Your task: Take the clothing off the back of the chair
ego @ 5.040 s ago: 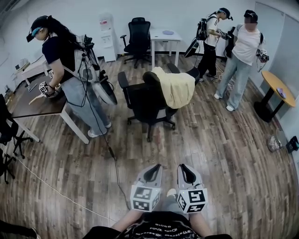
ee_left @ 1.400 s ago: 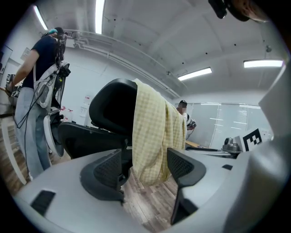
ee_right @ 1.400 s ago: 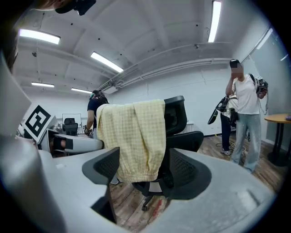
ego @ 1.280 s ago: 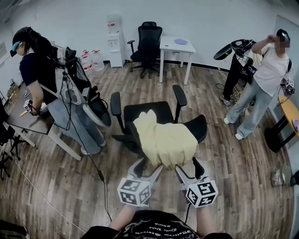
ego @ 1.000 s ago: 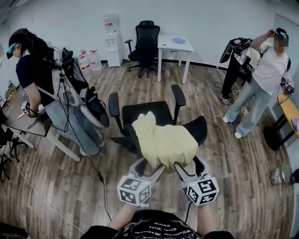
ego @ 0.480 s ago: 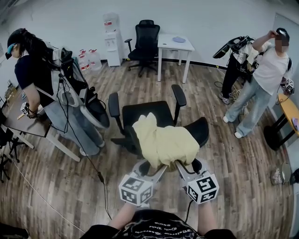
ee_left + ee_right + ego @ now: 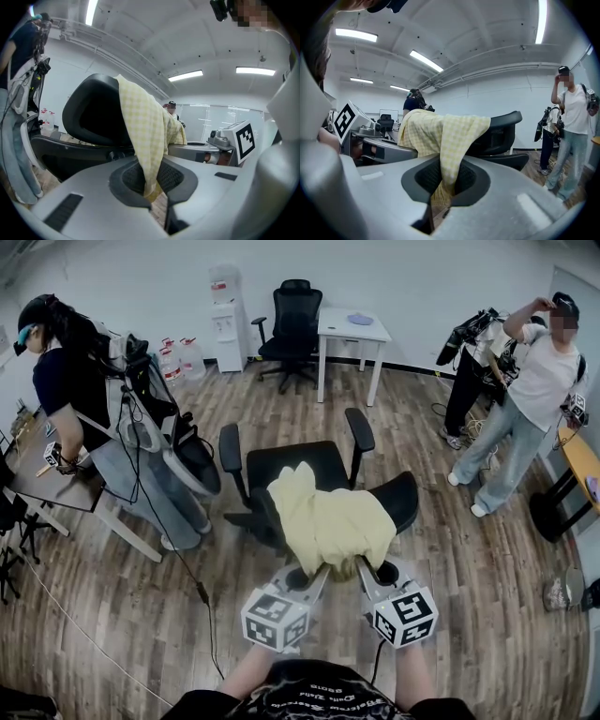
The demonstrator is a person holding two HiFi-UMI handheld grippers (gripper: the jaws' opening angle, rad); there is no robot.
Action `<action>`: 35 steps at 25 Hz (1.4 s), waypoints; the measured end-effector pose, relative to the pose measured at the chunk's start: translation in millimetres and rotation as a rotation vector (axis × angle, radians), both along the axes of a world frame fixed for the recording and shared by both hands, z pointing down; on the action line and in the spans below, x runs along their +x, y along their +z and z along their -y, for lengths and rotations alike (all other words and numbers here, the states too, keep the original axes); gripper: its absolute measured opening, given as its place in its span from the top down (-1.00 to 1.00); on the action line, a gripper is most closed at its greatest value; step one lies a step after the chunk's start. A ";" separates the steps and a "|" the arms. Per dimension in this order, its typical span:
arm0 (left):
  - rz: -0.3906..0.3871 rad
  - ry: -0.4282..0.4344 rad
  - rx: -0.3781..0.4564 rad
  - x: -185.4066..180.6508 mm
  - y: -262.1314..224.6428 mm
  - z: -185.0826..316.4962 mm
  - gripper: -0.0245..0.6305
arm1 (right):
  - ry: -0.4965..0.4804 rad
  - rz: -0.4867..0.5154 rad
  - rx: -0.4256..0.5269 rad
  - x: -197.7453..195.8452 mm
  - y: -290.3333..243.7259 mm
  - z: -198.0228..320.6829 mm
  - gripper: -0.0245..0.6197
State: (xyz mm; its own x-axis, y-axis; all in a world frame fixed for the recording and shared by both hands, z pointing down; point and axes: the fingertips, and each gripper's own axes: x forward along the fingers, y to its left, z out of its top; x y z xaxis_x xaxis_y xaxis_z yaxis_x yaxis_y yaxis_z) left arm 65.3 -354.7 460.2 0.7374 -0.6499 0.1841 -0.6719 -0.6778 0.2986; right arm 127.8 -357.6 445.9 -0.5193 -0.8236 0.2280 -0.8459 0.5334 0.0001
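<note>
Head view, near field: left tool and right tool sit side by side at the lower hem of the clothing, a pale yellow checked piece draped over the back of the chair.

- Left tool: clenched on a fold of hem; the left gripper view shows cloth pinched between the pads.
- Right tool: jaws closing, with a strip of the same cloth between them and already nipped in the right gripper view.
- Both tools point nearly level.

Judgement: two grips spread along the hem let the piece be lifted evenly, rather than dragged off by one corner.

Obstructions: the cloth wraps over the top of the backrest, so a straight pull toward the wearer would likely snag. It probably needs lifting clear first. The armrest lies beyond, out of the path.

Mid field: a cable trails on the wooden floor to the left. A person with a backpack rig stands at a surface, well apart from the chair.

Far field: second chair, white surface, water dispenser and another person at right. None is in the way.
</note>
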 end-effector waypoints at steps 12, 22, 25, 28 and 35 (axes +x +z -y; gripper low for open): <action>0.011 -0.009 0.011 -4.6 0.5 -18.7 0.84 | -0.019 -0.014 0.001 -11.3 5.6 -23.7 0.85; 0.004 0.004 0.011 -2.8 0.0 -48.3 0.84 | -0.053 -0.012 -0.012 -19.3 11.8 -56.8 0.86; 0.021 0.012 0.007 1.5 4.5 -62.3 0.84 | -0.065 -0.013 -0.021 -20.2 16.8 -70.2 0.86; 0.031 0.023 -0.001 5.3 10.3 -77.0 0.84 | -0.068 -0.015 -0.030 -19.5 22.6 -84.4 0.86; 0.047 0.047 -0.019 12.5 21.6 -107.0 0.84 | -0.064 -0.027 -0.052 -15.6 33.3 -112.3 0.86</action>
State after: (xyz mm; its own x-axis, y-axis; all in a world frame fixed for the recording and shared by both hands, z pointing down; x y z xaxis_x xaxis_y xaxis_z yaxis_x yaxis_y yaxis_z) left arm 77.7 -247.7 481.8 0.7576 -0.6104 0.2312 -0.6526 -0.7037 0.2809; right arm 112.2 -245.3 479.3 -0.5639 -0.7754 0.2842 -0.8099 0.5866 -0.0063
